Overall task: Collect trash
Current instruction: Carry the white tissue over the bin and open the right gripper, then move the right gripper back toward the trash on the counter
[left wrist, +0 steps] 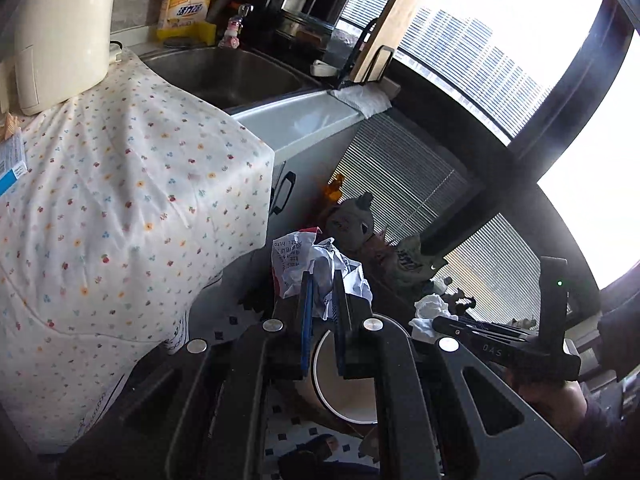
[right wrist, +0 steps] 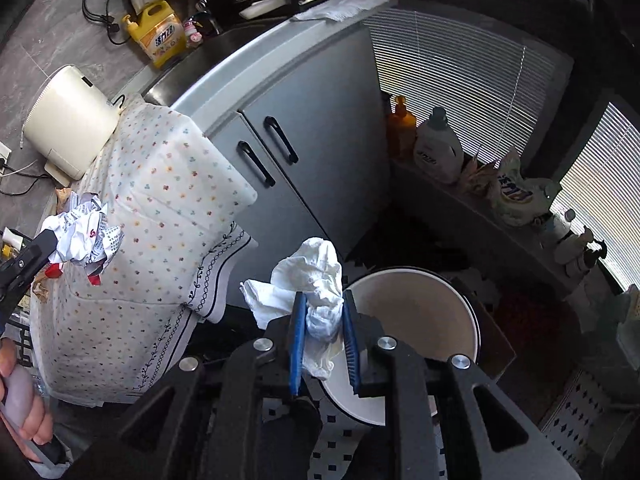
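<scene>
My left gripper [left wrist: 323, 300] is shut on a crumpled printed paper [left wrist: 320, 264], which bulges out past its blue pads. Below it stands a round white bin [left wrist: 348, 396] with a dark rim on the tiled floor. My right gripper [right wrist: 323, 316] holds a crumpled white tissue [right wrist: 316, 280] between its blue pads, and the tissue fills the gap. It hangs over the near left rim of the bin [right wrist: 460, 300], whose inside looks bare. In the right wrist view the left gripper [right wrist: 56, 244] and its paper [right wrist: 84, 232] sit at the far left, with a hand [right wrist: 24, 412] on the handle.
A flower-patterned cloth [left wrist: 120, 200] drapes over a bulky thing left of the bin. Behind are a grey cabinet [right wrist: 312, 140], a sink [left wrist: 224, 72], a yellow detergent bottle [left wrist: 186, 4] and a cream appliance [left wrist: 60, 32]. Bottles [right wrist: 438, 152] line a ledge under the blinds.
</scene>
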Tool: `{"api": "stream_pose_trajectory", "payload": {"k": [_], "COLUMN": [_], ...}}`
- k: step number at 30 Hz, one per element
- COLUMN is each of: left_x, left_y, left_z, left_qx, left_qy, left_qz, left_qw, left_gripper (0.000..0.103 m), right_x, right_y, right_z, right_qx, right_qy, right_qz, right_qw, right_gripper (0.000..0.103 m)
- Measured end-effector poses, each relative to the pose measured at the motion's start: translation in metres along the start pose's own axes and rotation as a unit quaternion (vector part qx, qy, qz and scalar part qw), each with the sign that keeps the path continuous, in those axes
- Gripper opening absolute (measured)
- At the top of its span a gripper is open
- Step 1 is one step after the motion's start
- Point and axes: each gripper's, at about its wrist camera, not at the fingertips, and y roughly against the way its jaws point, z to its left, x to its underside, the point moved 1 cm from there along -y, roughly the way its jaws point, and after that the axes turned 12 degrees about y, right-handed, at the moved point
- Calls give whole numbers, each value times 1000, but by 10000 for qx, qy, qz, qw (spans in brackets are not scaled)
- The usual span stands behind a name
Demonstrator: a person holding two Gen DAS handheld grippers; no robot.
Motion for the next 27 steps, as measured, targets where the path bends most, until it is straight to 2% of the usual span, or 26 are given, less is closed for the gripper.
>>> {"api": "stream_pose_trajectory", "payload": {"k": [1, 2, 3, 5, 11, 20, 22, 23, 24, 27], "left_x": [7, 13, 19, 30, 53, 89, 95, 97, 97, 94], "left_y": [-7, -13, -19, -30, -63, -105, -113, -116, -114, -108], "left_z": [-5, -9, -13, -20, -43, -84, -90, -92, -94, -95], "left_qx": [-10, -6, 13, 46, 160, 600, 783, 801, 809, 827], "left_qy": [-40, -75, -98, -134, -287, -541, -503, -498, -492, -491], "left_qz": [91, 173, 253, 417, 800, 1381, 1564, 1583, 1515, 1387], "left_qw": [10000, 9998, 9996, 9990, 9963, 9871, 9833, 9829, 9839, 9857], "left_gripper": [10, 10, 10, 10, 10, 10, 28, 53, 70, 78], "right_x": [6, 13, 18, 28, 49, 81, 87, 89, 91, 89], "right_y": [-4, -8, -10, -9, 10, 48, 56, 59, 63, 72], "right_z": [-7, -15, -22, -37, -72, -112, -119, -122, -124, -121], "right_qx": [23, 56, 105, 204, 400, 865, 937, 933, 918, 973], "right_qy": [-79, -151, -225, -363, -653, -1070, -1134, -1169, -1178, -1099], "right_qz": [85, 176, 248, 281, 239, 10, -21, -40, -65, -184], "right_qw": [9999, 9997, 9994, 9987, 9968, 9905, 9891, 9887, 9888, 9890], "right_gripper": [26, 35, 51, 62, 73, 80, 81, 81, 81, 88]}}
